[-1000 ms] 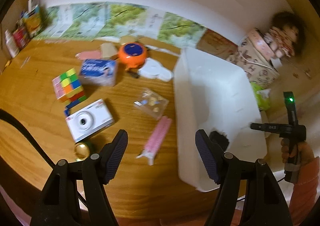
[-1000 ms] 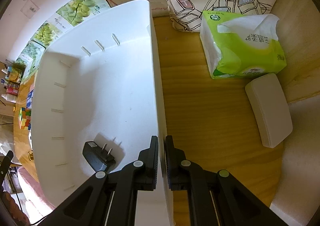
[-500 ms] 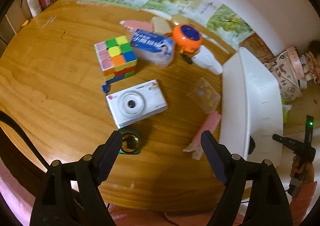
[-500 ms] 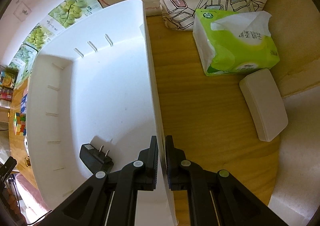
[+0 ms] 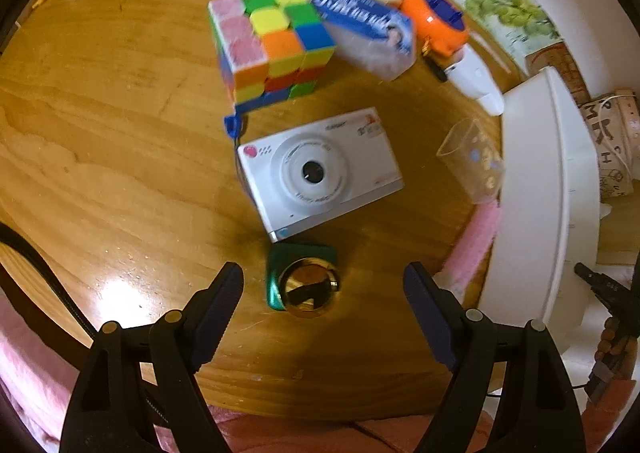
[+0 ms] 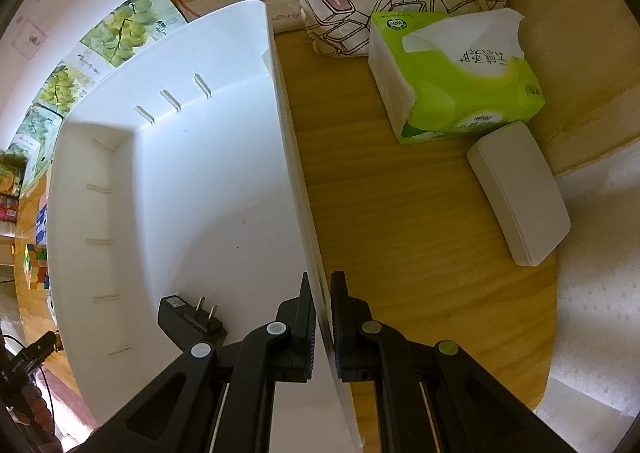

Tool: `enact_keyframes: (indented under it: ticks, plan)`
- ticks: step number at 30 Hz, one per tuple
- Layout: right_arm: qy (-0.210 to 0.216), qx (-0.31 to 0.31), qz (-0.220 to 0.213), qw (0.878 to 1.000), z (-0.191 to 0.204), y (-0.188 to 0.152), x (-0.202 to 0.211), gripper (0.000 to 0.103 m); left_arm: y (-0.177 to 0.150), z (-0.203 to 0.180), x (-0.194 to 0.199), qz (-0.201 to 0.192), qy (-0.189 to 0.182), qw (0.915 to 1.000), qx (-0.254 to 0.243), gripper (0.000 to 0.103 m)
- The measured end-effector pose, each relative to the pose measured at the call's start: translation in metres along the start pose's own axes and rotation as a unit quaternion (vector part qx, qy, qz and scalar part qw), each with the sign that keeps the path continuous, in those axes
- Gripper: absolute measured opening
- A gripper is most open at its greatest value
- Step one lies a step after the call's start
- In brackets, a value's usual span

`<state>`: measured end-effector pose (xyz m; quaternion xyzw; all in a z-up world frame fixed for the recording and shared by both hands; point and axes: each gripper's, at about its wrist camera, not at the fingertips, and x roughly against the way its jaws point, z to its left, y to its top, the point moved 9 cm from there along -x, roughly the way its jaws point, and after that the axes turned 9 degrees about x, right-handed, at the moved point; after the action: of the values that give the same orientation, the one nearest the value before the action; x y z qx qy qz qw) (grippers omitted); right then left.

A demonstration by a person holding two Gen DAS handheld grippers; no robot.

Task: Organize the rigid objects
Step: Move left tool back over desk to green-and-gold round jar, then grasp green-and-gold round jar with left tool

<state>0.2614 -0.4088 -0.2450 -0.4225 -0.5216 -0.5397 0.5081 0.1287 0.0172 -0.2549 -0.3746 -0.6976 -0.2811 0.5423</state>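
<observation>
left gripper (image 5: 323, 283), lowered and widened, now gapes above gold-capped bottle (image 5: 306, 285); white camera (image 5: 320, 173) just beyond; right gripper (image 6: 323, 317) clamps bin (image 6: 288, 133) wall.

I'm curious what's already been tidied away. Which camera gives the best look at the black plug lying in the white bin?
The right wrist view. It looks straight down into the white bin, so the black plug shows whole, prongs included, near the right gripper clamped on the bin's wall. The left wrist view shows only the bin's outside and rim; the plug is hidden there.
</observation>
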Motion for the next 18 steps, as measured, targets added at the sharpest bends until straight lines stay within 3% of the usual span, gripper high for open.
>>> enact_keyframes:
  ticks: [11, 18]
  plan:
    - [-0.005, -0.005, 0.004, 1.0, -0.001, 0.0, 0.0, 0.008, 0.002, 0.011, -0.016, 0.031, 0.012, 0.9994, 0.006, 0.083]
    - [-0.004, -0.007, 0.003, 1.0, -0.002, 0.0, -0.001, 0.008, 0.004, 0.007, -0.021, 0.04, 0.02, 0.999, -0.001, 0.067]
